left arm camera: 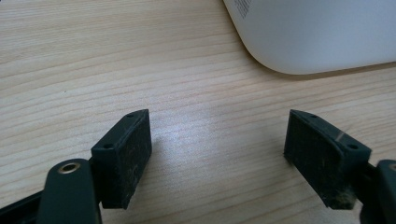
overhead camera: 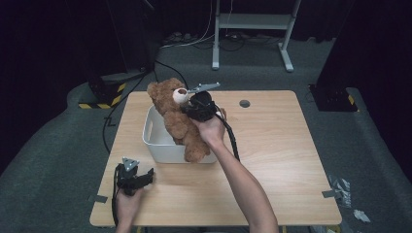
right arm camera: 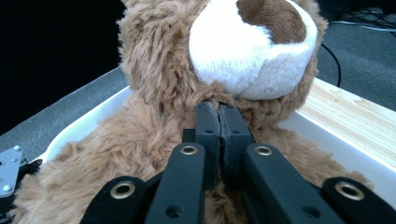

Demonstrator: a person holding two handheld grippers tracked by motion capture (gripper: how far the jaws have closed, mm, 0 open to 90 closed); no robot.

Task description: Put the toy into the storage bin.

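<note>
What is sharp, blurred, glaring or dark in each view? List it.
High view: even light on the wooden table, surroundings almost black, teddy bear slightly soft. Left gripper view: wood grain sharp, a pale sheen between the fingers, white bin a little soft. Right gripper view: near fingers and fur sharp, dark background.

Overhead light falls evenly on the table, while the room behind sinks into near-black. In the left gripper view a pale sheen glints on the wood between the open jaws, each casting a soft shadow. The right gripper view is sharp on the bear; the near jaw arms blur slightly.
</note>
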